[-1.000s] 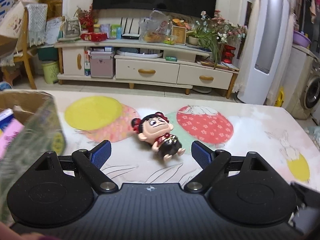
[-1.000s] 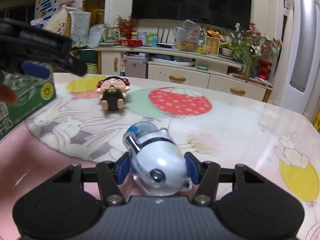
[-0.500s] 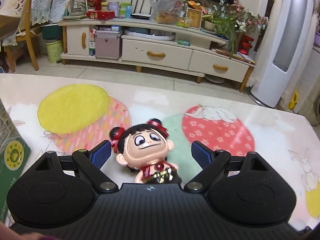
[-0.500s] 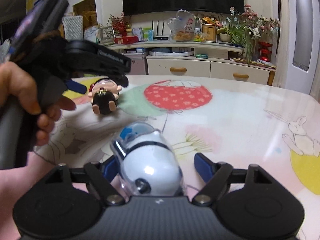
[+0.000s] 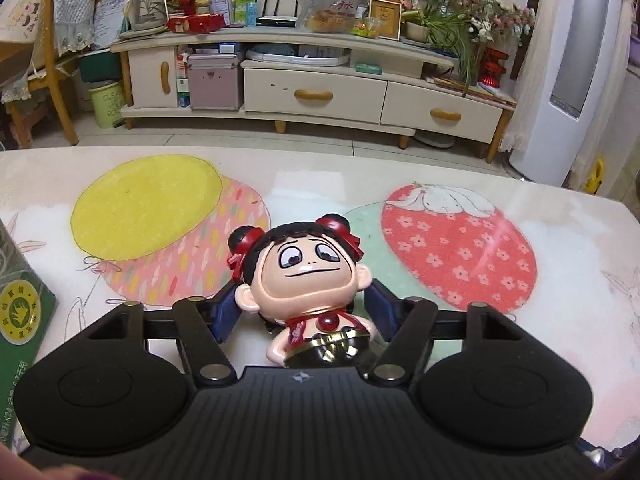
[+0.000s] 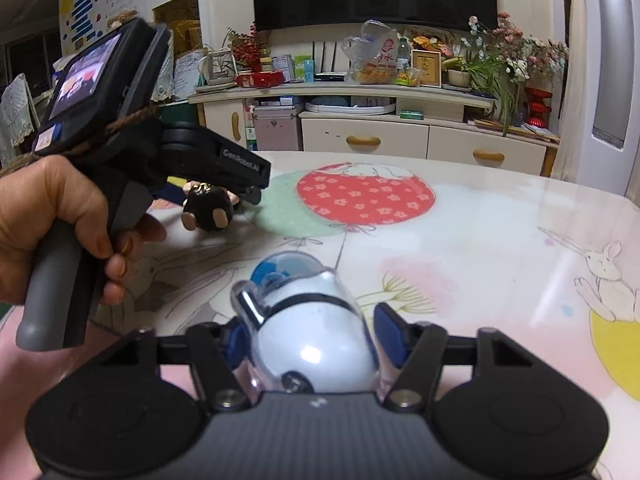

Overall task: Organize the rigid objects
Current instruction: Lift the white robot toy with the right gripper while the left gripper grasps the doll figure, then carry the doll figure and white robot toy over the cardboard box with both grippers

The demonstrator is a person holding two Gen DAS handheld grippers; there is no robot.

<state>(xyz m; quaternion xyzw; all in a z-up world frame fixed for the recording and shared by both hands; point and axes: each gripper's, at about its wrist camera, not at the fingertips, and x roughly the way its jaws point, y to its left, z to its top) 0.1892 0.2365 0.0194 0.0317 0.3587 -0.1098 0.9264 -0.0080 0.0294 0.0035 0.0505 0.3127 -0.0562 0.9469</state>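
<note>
Doll (image 5: 308,276) | between closing left tongs (image 5: 302,316) | table (image 5: 560,248) rim well apart

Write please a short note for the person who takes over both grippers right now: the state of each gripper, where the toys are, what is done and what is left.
Left gripper: jaws closing around the doll, which lies on the table; the pads look close to its head, firm grip not sure.
Right gripper: jaws closing on the white capsule toy; its right pad seems not yet touching.
Green box stands at the table's left edge.
Done: both toys are between the jaws.
Left: finish both grips, lift, and put the toys away, probably at the box.
</note>
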